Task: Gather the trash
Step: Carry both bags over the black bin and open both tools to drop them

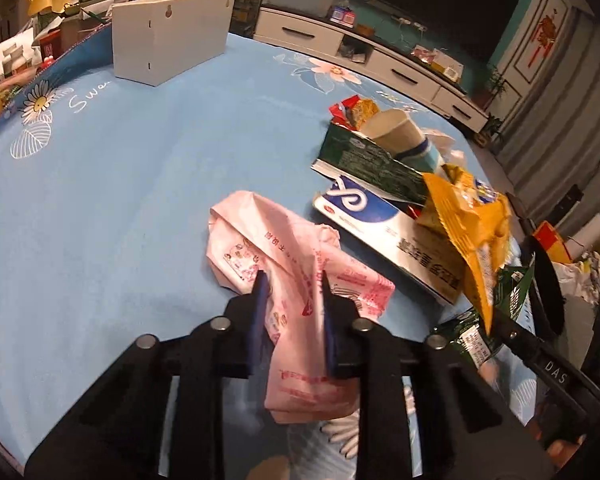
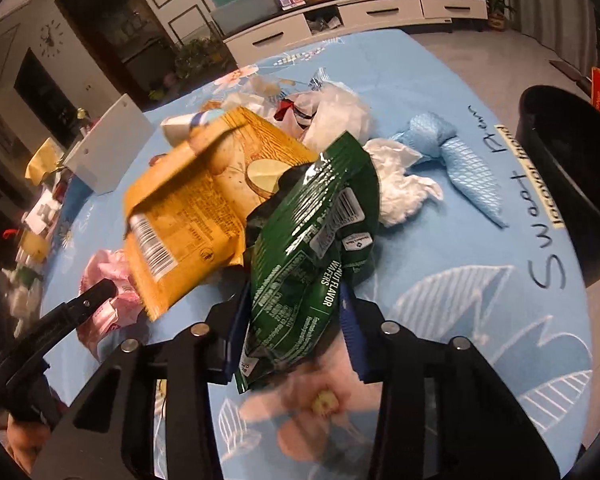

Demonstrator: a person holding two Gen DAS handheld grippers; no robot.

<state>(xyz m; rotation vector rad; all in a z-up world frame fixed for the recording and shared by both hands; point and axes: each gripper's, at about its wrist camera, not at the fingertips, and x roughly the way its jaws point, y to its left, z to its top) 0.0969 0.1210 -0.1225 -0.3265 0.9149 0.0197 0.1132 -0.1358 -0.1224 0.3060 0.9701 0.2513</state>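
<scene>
left gripper (image 1: 292,280) closed on a pink printed plastic bag (image 1: 296,280), blue pads (image 1: 260,300) pinching a fold near its middle, the rest of the bag draped on the blue floral tablecloth (image 1: 120,180) and hanging below the fingers. right gripper (image 2: 296,312) clamped on a green wafer packet (image 2: 308,232), with a yellow chip bag (image 2: 196,208) lying against the packet's left side; cannot tell whether that bag is also caught between the jaws or only riding along. best handled by keeping both pinches firm, lifting straight up until the loose ends clear the cloth, then carrying toward the black bin (image 2: 572,184) at the table's right edge, probably the drop point. risk of the slick packet sliding out, and of the yellow bag dropping off midway. further out, more trash waiting: a blue and white carton (image 1: 380,224), a dark green box (image 1: 364,160) with a paper cup (image 1: 400,132) on it, crumpled white tissue (image 2: 400,184), a blue mesh cloth (image 2: 456,152) and clear wrappers (image 2: 340,108). tissue and mesh cloth lying between the right gripper and the bin, so a low sweep likely to drag them. white cardboard box (image 1: 168,36) well apart at the far side, out of the way.
</scene>
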